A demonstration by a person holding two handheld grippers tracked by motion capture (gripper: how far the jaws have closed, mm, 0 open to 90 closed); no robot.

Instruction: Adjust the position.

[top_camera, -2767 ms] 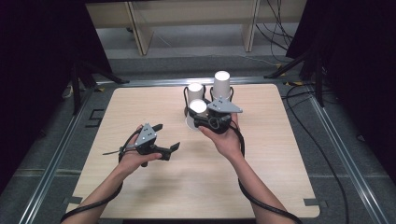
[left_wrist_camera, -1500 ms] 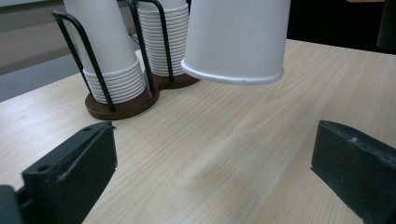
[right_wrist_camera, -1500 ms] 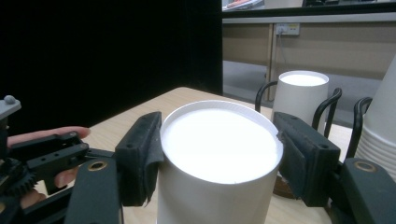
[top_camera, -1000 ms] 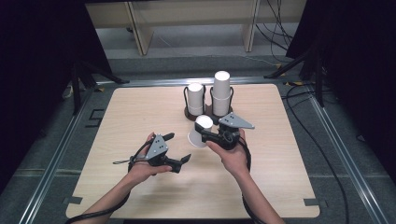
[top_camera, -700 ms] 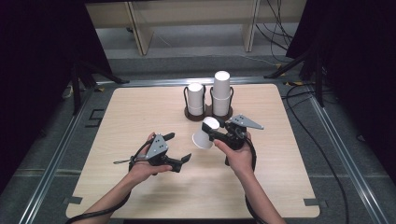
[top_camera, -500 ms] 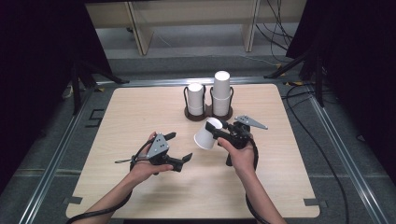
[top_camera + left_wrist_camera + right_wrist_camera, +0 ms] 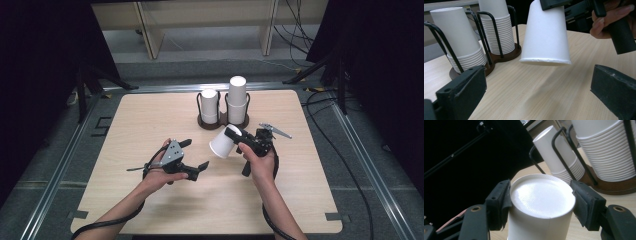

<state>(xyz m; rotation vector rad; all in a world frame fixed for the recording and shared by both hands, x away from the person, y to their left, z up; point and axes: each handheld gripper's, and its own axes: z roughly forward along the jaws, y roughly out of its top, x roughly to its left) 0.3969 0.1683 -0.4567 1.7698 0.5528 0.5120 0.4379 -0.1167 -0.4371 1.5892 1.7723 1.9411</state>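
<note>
Right gripper (image 7: 239, 138) is seen clamped on a single white paper cup (image 7: 223, 144), its two pads pressed against the sides near the closed base, as confirmed in the right gripper view, where the cup's (image 7: 541, 205) flat bottom faces the camera between the jaws. The cup is held off the table (image 7: 150, 115), tilted, with its open mouth pointing away from the gripper and down toward the left gripper (image 7: 192, 167). Left gripper is held nearer the person, jaws standing wide apart and nothing between them; in the left gripper view the cup's (image 7: 546, 37) rim hangs just beyond and above the gap of its pads (image 7: 466, 92). Farther off, beyond the held cup, a dark wire cup holder (image 7: 222, 119) stands with two stacks of cups (image 7: 237, 97), well apart from the left gripper and near the right one. Judged risks: the grip sits on thin, tapered paper close to the base, so a harder squeeze could dent the wall, and a slack one could let the cup slide out along its taper. If the left gripper is brought up to take the rim, a misaligned approach could crush the open mouth or knock the cup from the right jaws. A wide swing of the right hand could clip the taller stack.
</note>
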